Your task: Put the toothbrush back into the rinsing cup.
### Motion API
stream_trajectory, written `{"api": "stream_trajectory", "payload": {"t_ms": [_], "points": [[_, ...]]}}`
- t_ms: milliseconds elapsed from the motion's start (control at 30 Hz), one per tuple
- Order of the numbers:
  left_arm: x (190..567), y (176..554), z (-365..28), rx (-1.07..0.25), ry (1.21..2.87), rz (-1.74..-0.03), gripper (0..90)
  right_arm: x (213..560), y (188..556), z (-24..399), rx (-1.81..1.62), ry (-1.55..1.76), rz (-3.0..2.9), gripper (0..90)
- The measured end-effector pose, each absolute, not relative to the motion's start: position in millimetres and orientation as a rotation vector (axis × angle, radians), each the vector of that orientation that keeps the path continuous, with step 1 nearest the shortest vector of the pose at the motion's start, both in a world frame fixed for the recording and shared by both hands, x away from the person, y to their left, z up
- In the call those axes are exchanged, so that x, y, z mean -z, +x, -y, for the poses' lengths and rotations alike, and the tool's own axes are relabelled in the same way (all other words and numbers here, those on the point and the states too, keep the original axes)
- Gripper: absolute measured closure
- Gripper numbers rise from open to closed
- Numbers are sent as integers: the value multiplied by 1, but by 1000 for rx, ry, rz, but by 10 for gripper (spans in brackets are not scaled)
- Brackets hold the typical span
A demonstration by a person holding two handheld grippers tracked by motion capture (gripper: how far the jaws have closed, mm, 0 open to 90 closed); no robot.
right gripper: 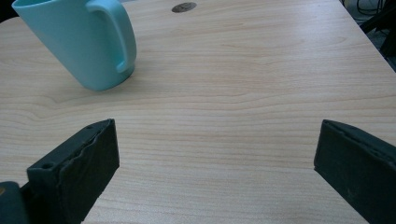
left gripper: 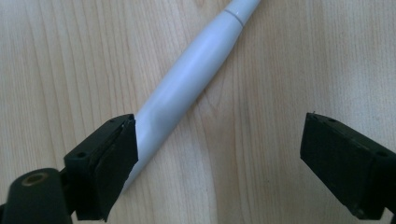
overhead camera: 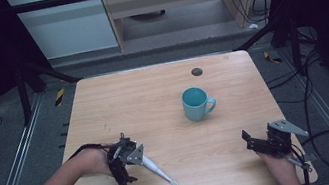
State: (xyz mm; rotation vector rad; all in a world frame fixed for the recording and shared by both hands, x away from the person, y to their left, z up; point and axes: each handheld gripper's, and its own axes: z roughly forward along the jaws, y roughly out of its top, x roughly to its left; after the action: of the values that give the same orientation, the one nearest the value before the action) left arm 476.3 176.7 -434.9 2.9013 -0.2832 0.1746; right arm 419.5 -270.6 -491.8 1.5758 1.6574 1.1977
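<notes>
Toothbrush [left gripper: 187, 88] lies white near the table's [overhead camera: 162, 93] front-left edge; we see our left gripper [left gripper: 219, 140] spread wide over its handle, one pad just beside it. Our right gripper [right gripper: 215, 154] gapes empty at the front-right corner, the teal mug [right gripper: 79, 42] beyond.

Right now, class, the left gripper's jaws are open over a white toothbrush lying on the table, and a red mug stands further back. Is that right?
One thing is wrong: the mug is teal, not red, as the high view shows. The left gripper does have open jaws over the white toothbrush lying on the table.
</notes>
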Motion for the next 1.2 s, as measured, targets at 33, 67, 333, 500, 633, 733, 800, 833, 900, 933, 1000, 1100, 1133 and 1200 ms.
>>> {"api": "stream_trajectory", "payload": {"t_ms": [33, 67, 333, 500, 633, 733, 800, 833, 900, 933, 1000, 1100, 1133, 1200], "points": [[435, 478, -174, -184, 2907, 300, 130, 492, 419, 270, -1197, 1575, -1657, 4], [434, 479, -172, -185, 2905, 307, 141, 492, 420, 270, -1198, 1572, -1658, 4], [437, 489, -160, -155, 2946, 337, 203, 492, 420, 272, -1197, 1572, -1656, 4], [439, 495, -152, -151, 3011, 398, 235, 492, 420, 272, -1195, 1570, -1659, 4], [440, 499, -149, -143, 3021, 396, 293, 492, 420, 272, -1195, 1570, -1663, 4], [441, 500, -149, -146, 3029, 394, 316, 492, 420, 273, -1190, 1568, -1666, 4], [441, 499, -148, -148, 3017, 396, 322, 492, 420, 273, -1195, 1572, -1660, 4], [442, 498, -148, -149, 3011, 397, 326, 492, 420, 273, -1196, 1573, -1660, 4], [443, 498, -148, -146, 3011, 398, 330, 492, 420, 273, -1196, 1572, -1659, 4], [443, 498, -147, -148, 3020, 404, 334, 492, 420, 273, -1197, 1573, -1658, 4], [441, 498, -148, -152, 3004, 387, 337, 492, 420, 273, -1197, 1574, -1657, 4], [430, 494, -153, -118, 2972, 376, 359, 491, 420, 273, -1196, 1569, -1656, 4], [427, 491, -157, -79, 2953, 352, 412, 492, 420, 273, -1195, 1571, -1657, 4], [424, 490, -159, -62, 2989, 405, 605, 492, 421, 273, -1192, 1572, -1658, 4]]}}
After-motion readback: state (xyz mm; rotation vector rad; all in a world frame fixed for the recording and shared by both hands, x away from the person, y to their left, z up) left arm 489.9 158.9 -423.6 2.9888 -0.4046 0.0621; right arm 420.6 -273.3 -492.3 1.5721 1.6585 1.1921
